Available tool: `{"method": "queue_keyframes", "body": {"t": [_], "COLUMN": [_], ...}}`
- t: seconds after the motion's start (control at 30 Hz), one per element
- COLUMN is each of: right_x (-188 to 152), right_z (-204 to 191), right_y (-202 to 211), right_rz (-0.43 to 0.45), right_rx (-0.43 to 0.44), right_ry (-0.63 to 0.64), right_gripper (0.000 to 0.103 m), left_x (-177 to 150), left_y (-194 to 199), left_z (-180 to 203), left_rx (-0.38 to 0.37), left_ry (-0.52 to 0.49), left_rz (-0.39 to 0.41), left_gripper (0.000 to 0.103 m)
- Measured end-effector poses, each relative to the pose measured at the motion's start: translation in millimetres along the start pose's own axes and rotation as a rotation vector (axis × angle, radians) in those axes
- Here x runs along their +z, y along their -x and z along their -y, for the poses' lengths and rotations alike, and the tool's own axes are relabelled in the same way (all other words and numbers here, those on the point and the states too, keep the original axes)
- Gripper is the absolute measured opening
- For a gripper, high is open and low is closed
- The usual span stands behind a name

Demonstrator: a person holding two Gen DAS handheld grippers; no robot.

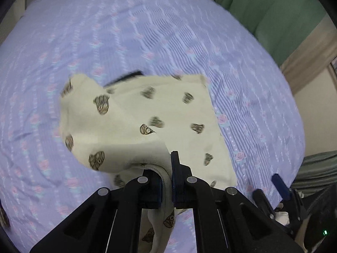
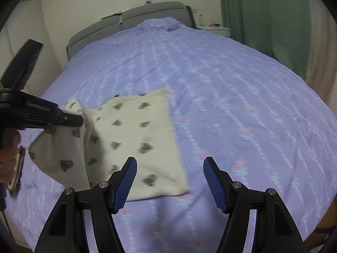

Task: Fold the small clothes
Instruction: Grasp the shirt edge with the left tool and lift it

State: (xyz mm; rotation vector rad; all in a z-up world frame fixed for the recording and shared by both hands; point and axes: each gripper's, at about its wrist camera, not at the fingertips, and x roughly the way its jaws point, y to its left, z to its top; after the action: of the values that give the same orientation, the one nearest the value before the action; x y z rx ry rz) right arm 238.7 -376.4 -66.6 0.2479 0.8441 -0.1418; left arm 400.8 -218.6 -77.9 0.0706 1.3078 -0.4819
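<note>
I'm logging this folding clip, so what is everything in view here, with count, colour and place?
garment: one, cream with dark prints, on the bed, its left side lifted.
bedspread: one, lilac with pink flowers, covering the bed.
headboard: one, grey, far end of the bed.
curtain: one, green, beyond the bed on the right.
nightstand: one, white, beside the headboard, small items on top.
left gripper: black, fingers shut on a fold of the garment.
right gripper: black, blue pads, open, above the bedspread beside the garment's near corner.
hand: one, on the left gripper's handle.
</note>
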Motion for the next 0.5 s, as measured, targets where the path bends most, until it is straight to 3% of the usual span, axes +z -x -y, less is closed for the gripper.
{"method": "queue_keyframes", "body": {"t": [0.33,0.47,0.5], "right_x": [-11,-17,-18], "right_z": [59,70,71], "right_y": [-6,-8,-8], "right_rz": [-0.027,-0.036,-0.038], "right_rx": [-0.047,-0.051,-0.051], "right_ry": [-0.083,-0.103,-0.109], "right_gripper": [0.066,0.066,0.066], "left_x": [7,10,10], "left_y": [-55,-54,-51], "left_z": [46,57,59], "left_rx": [0.076,0.026,0.019], "left_ry": [0.032,0.023,0.018], "left_rz": [-0.087,-0.103,-0.093], "left_gripper": [0.012,0.042,0.043]}}
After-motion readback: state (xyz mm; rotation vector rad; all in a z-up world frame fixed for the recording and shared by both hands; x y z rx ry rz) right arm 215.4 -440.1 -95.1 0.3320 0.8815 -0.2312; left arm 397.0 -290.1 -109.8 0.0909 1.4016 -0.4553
